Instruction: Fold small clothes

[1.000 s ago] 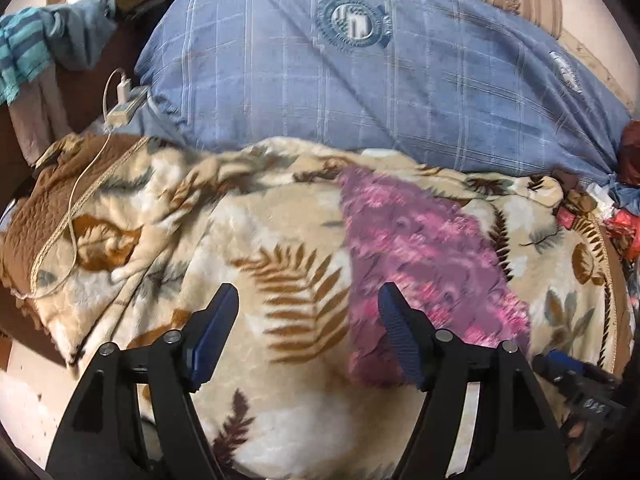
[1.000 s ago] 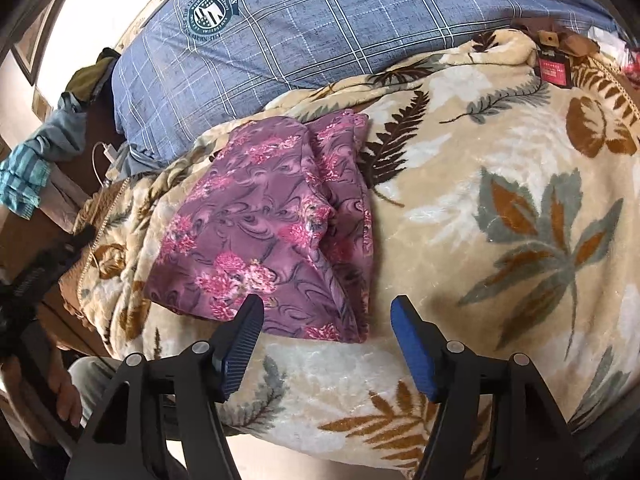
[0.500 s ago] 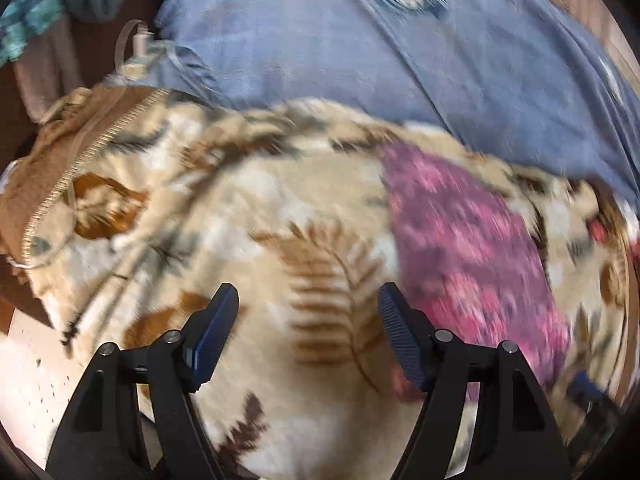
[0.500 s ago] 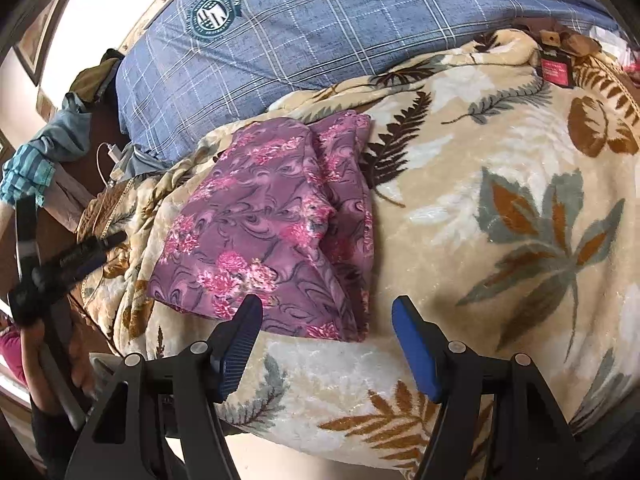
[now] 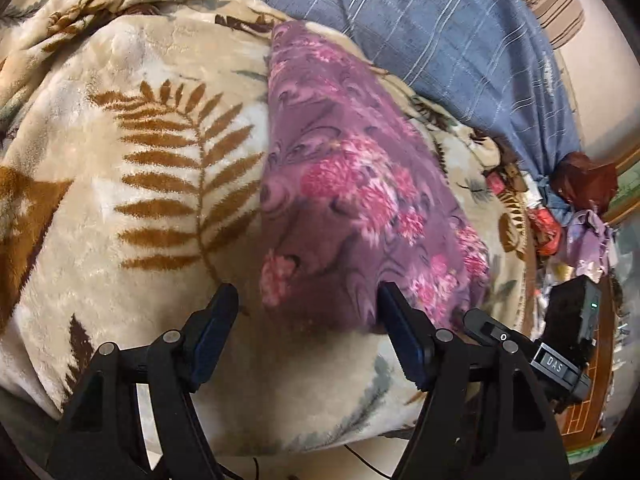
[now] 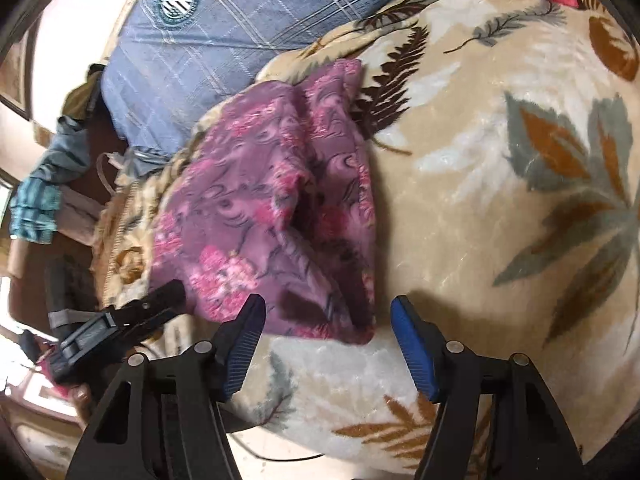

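A purple garment with pink flowers (image 5: 352, 200) (image 6: 276, 216) lies folded on a cream blanket with a leaf print (image 5: 152, 152) (image 6: 500, 184). My left gripper (image 5: 306, 300) is open, its blue pads just over the garment's near left corner, with cloth showing between them. My right gripper (image 6: 326, 314) is also open and hovers at the garment's near right corner. Neither pair of pads presses on the cloth. The right gripper's body (image 5: 532, 356) shows at the lower right of the left wrist view, and the left gripper's body (image 6: 120, 324) at the lower left of the right wrist view.
A blue checked cover (image 5: 440, 40) (image 6: 224, 32) lies behind the blanket. Loose clothes (image 6: 44, 184) hang at the far left. Small red and lilac items (image 5: 576, 208) are piled at the blanket's right end. The blanket's front edge drops to a pale floor (image 5: 320, 464).
Both grippers have come down and tipped toward the blanket, so the purple garment now sits closer and larger, right at their fingertips. The left gripper's view swung most. Jaws stayed apart.
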`<state>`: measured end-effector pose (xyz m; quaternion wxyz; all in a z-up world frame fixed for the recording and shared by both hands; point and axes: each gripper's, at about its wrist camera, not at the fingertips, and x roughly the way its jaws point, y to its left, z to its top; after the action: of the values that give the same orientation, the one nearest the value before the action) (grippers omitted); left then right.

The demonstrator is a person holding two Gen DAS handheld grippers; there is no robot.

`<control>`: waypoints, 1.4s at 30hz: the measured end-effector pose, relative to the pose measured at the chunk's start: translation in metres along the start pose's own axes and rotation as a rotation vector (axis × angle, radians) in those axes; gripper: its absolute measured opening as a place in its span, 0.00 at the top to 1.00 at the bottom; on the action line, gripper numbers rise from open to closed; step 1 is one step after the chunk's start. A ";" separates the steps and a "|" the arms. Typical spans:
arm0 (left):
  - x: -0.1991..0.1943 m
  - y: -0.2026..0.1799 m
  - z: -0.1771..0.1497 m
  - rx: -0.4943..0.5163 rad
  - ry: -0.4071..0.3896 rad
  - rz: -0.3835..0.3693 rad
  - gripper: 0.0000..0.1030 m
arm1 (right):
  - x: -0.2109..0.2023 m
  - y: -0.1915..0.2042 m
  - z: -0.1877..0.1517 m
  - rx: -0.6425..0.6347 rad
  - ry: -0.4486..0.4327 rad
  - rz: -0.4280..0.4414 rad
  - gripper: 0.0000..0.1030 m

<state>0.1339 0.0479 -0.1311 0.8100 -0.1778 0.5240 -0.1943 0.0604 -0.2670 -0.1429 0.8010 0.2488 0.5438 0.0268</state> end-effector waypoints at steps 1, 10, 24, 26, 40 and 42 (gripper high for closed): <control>-0.002 0.001 0.001 -0.005 -0.001 -0.017 0.30 | 0.000 -0.003 -0.001 0.009 0.011 0.025 0.34; 0.019 0.037 0.016 -0.222 0.061 -0.190 0.29 | 0.008 -0.023 0.007 0.126 0.039 0.123 0.49; 0.009 0.025 -0.014 -0.206 0.130 -0.129 0.58 | 0.001 -0.013 -0.015 0.060 0.082 0.081 0.83; -0.012 0.010 -0.011 -0.136 0.081 -0.089 0.58 | 0.021 -0.025 -0.016 0.125 0.147 0.071 0.77; 0.032 0.004 0.165 -0.060 0.071 -0.063 0.34 | 0.029 0.050 0.155 -0.209 0.129 -0.027 0.26; 0.065 0.013 0.173 -0.058 0.117 -0.100 0.34 | 0.069 0.035 0.182 -0.197 0.180 -0.053 0.28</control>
<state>0.3191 0.0408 -0.1212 0.7618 -0.2154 0.5662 -0.2295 0.2575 -0.2820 -0.1357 0.7700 0.1511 0.6145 0.0813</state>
